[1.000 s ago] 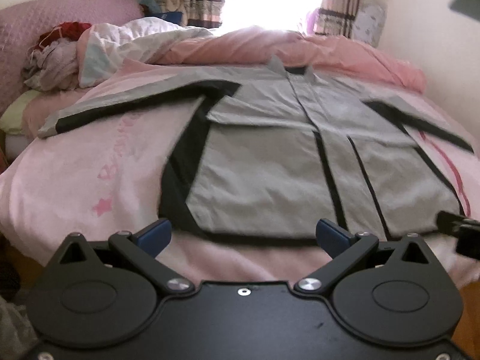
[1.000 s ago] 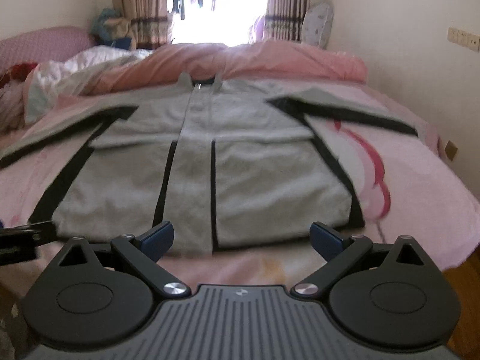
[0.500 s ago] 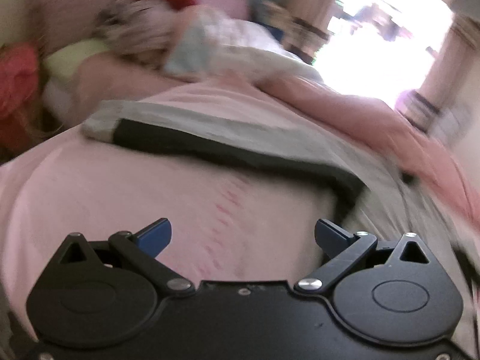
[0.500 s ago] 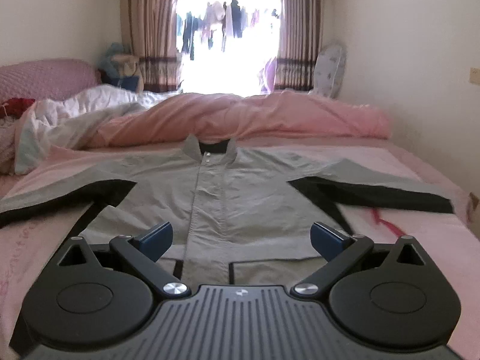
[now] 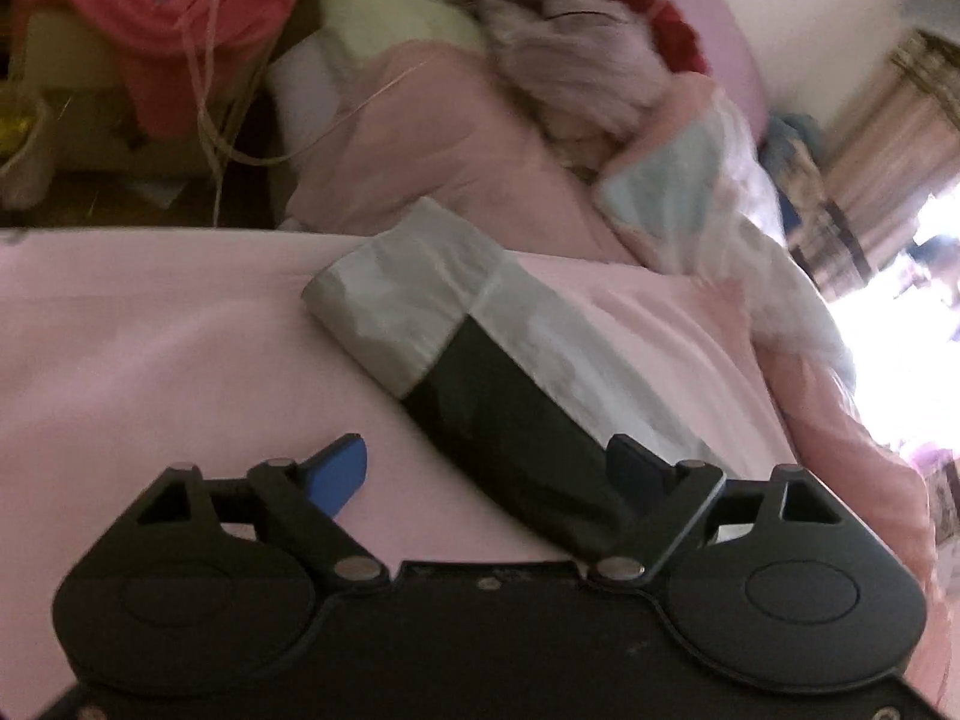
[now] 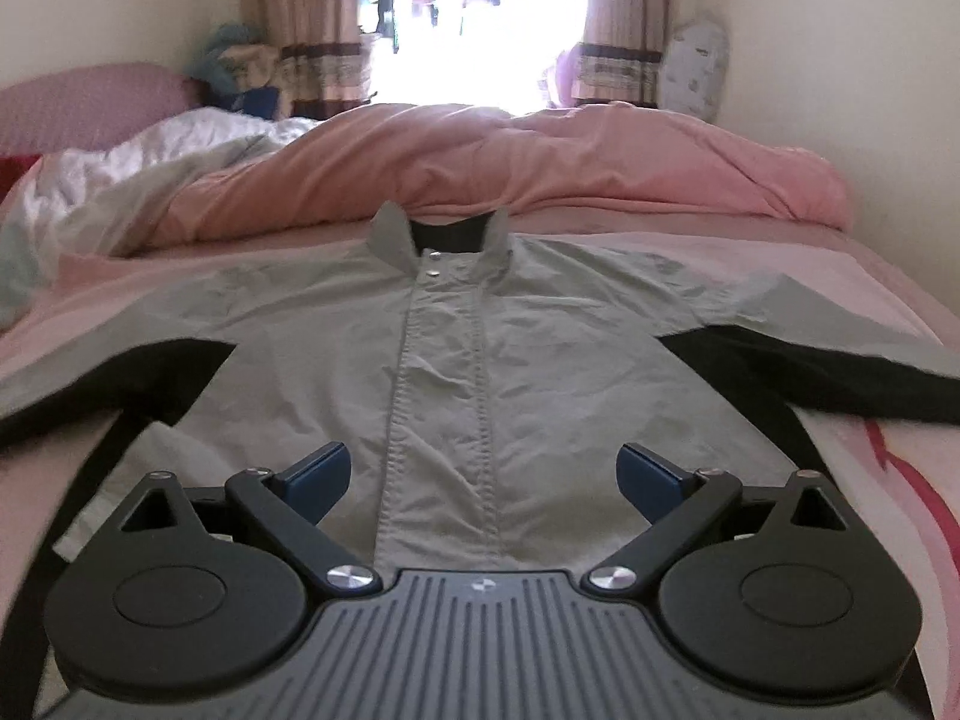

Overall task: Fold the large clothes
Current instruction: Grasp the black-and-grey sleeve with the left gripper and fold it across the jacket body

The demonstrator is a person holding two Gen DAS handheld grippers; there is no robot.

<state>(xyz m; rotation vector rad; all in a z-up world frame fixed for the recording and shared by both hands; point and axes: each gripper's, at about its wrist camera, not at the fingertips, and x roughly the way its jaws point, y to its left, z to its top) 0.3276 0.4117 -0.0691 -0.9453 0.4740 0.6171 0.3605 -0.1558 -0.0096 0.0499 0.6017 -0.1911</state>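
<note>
A grey jacket with black panels lies flat, front up, on the pink bed, collar pointing to the window. Both sleeves spread outward. My right gripper is open and empty, low over the jacket's chest along the front placket. In the left wrist view the jacket's left sleeve runs diagonally, its grey cuff toward the bed's edge. My left gripper is open and hovers over the black part of that sleeve, one fingertip over the sheet.
A pink duvet is bunched along the far side of the bed beyond the collar. A white quilt and a pile of clothes lie by the pink headboard. A wall runs close on the right.
My left gripper has swung left and closed in on the left sleeve near its cuff. My right gripper has moved forward and lower over the jacket's chest. Both stay open.
</note>
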